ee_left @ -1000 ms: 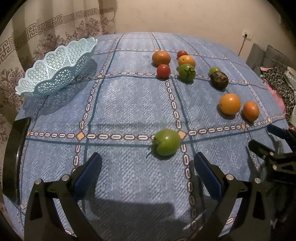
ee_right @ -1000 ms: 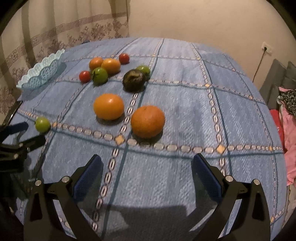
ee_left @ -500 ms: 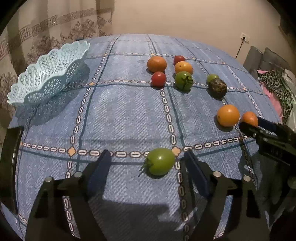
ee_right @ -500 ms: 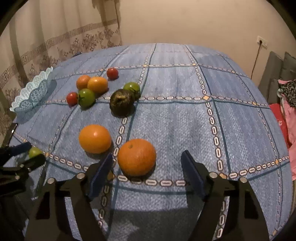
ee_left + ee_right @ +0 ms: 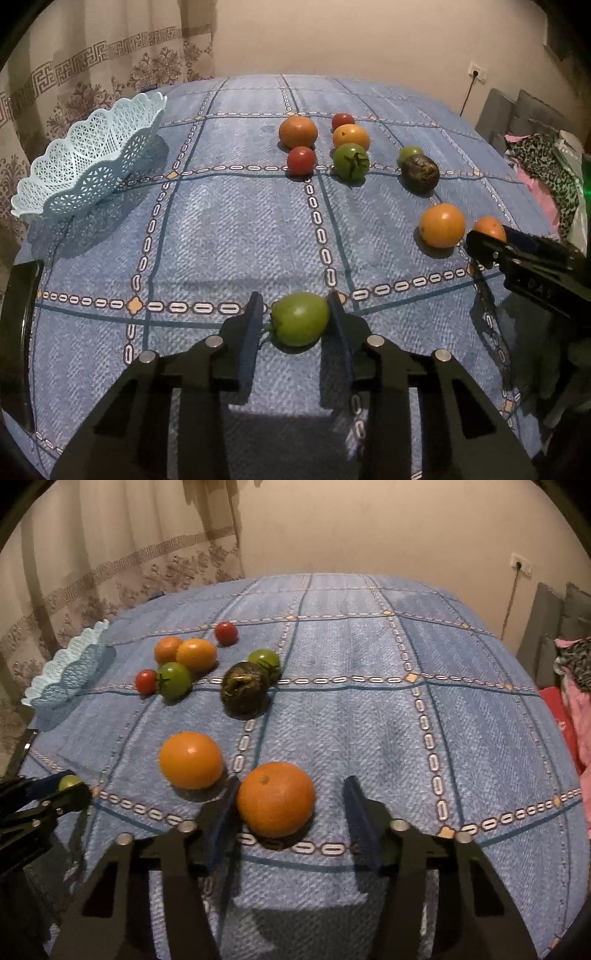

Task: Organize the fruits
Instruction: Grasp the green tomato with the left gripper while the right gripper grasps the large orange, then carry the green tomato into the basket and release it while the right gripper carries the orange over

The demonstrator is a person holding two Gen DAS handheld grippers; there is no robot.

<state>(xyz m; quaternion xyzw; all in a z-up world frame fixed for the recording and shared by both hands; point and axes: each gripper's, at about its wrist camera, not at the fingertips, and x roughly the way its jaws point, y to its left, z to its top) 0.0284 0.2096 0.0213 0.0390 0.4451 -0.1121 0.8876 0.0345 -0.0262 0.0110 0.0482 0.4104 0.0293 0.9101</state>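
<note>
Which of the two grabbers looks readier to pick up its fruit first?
Left. The left gripper has nearly closed on the green tomato, right pad touching. The right gripper stands wider around the orange, with a gap on its right.

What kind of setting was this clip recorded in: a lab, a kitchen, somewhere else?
Most likely a room in a home, not a lab. A patterned curtain hangs behind the table's blue checked cloth, a plastered wall carries a socket, and clothes are heaped at the side.

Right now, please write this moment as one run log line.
left claw: closing around green tomato | right claw: open around orange | basket: no fruit seen inside
</note>
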